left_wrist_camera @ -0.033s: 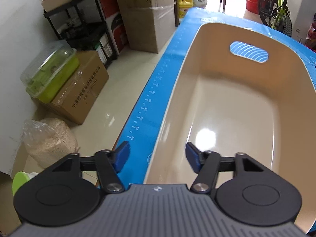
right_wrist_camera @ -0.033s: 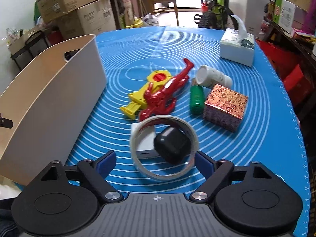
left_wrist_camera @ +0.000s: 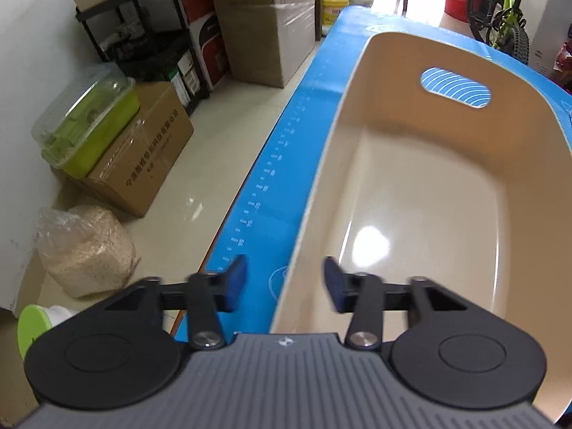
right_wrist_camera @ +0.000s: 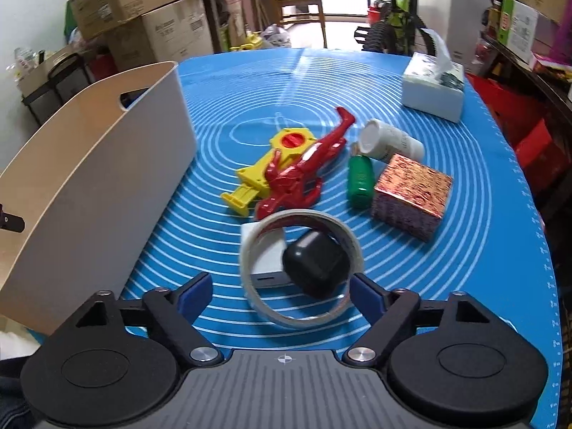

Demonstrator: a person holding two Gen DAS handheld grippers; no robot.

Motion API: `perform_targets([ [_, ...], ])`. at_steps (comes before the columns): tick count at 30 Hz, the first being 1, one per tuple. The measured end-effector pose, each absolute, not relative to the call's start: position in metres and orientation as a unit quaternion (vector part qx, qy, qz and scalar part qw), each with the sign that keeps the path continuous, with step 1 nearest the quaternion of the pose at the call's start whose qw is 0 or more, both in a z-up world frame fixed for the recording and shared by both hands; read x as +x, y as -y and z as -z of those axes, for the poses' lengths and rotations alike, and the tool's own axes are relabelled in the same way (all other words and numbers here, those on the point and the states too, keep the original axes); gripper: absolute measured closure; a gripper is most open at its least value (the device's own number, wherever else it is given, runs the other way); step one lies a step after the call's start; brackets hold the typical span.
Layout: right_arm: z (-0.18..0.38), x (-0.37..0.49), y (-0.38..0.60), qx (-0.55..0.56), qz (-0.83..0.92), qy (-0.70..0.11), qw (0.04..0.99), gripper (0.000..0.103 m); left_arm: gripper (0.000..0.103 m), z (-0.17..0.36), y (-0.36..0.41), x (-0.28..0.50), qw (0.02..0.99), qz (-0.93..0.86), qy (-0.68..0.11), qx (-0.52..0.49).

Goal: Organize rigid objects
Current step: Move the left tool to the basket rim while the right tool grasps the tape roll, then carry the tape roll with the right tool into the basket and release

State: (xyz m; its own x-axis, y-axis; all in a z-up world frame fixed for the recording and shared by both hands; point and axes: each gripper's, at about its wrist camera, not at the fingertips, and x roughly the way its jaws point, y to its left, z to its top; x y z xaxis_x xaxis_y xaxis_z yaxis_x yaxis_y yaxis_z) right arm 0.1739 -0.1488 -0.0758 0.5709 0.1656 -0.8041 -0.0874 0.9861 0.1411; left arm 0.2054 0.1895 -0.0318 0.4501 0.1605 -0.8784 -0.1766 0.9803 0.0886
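A beige bin (left_wrist_camera: 429,196) with a handle slot stands empty on the blue mat (left_wrist_camera: 271,186). My left gripper (left_wrist_camera: 285,283) straddles the bin's near left wall; its jaws are closing, with the wall between them and the pads apart from it. In the right wrist view the bin (right_wrist_camera: 107,178) is at the left. My right gripper (right_wrist_camera: 280,293) hovers low over a tape ring (right_wrist_camera: 246,257), and its jaws are closing with the ring between them, not gripped. Inside the ring lie a black round object (right_wrist_camera: 316,268) and a small white box (right_wrist_camera: 266,261).
Beyond the ring lie a red toy figure (right_wrist_camera: 304,171) on a yellow toy (right_wrist_camera: 257,175), a green bottle (right_wrist_camera: 361,178), a white bottle (right_wrist_camera: 389,141), a patterned box (right_wrist_camera: 411,193) and a tissue box (right_wrist_camera: 432,89). Cartons (left_wrist_camera: 143,164) and a shelf stand on the floor to the left.
The left jaws have narrowed a little around the bin's wall. The right jaws have come slightly closer together around the tape ring.
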Motion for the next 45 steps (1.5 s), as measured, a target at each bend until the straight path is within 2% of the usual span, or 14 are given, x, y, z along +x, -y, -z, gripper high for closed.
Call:
perform_targets([
  [2, 0.074, 0.174, 0.144, 0.032, -0.077, -0.454, 0.887, 0.023, 0.068, 0.033, -0.192, 0.207, 0.850, -0.090, -0.518, -0.023],
  [6, 0.071, 0.174, 0.133, 0.008, -0.088, -0.447, 0.890, 0.031, 0.084, 0.034, -0.190, 0.207, 0.851, -0.075, -0.519, -0.027],
  [8, 0.070, 0.175, 0.128, 0.001, -0.096, -0.447, 0.889, 0.039, 0.089, 0.034, -0.187, 0.207, 0.852, -0.066, -0.519, -0.023],
  [9, 0.069, 0.176, 0.126, -0.003, -0.098, -0.447, 0.889, 0.041, 0.089, 0.034, -0.187, 0.207, 0.852, -0.067, -0.518, -0.020],
  [11, 0.070, 0.180, 0.120, -0.015, -0.104, -0.447, 0.888, 0.053, 0.089, 0.034, -0.188, 0.207, 0.853, -0.065, -0.517, -0.023],
  [12, 0.070, 0.182, 0.117, -0.021, -0.106, -0.448, 0.888, 0.054, 0.089, 0.035, -0.189, 0.207, 0.854, -0.064, -0.516, -0.025],
  [15, 0.073, 0.188, 0.111, -0.033, -0.103, -0.454, 0.884, 0.064, 0.090, 0.035, -0.190, 0.206, 0.855, -0.062, -0.514, -0.027],
  [16, 0.073, 0.190, 0.109, -0.035, -0.102, -0.456, 0.883, 0.074, 0.090, 0.035, -0.190, 0.206, 0.855, -0.061, -0.514, -0.028],
  [19, 0.075, 0.192, 0.106, -0.045, -0.092, -0.456, 0.884, 0.081, 0.090, 0.035, -0.191, 0.207, 0.856, -0.060, -0.514, -0.028],
  [31, 0.053, 0.183, 0.117, -0.016, -0.074, -0.425, 0.902, 0.084, 0.090, 0.038, -0.192, 0.206, 0.856, -0.057, -0.512, -0.028],
  [45, -0.029, 0.194, 0.097, 0.007, -0.107, -0.330, 0.938, 0.084, 0.090, 0.039, -0.191, 0.206, 0.856, -0.059, -0.512, -0.027],
])
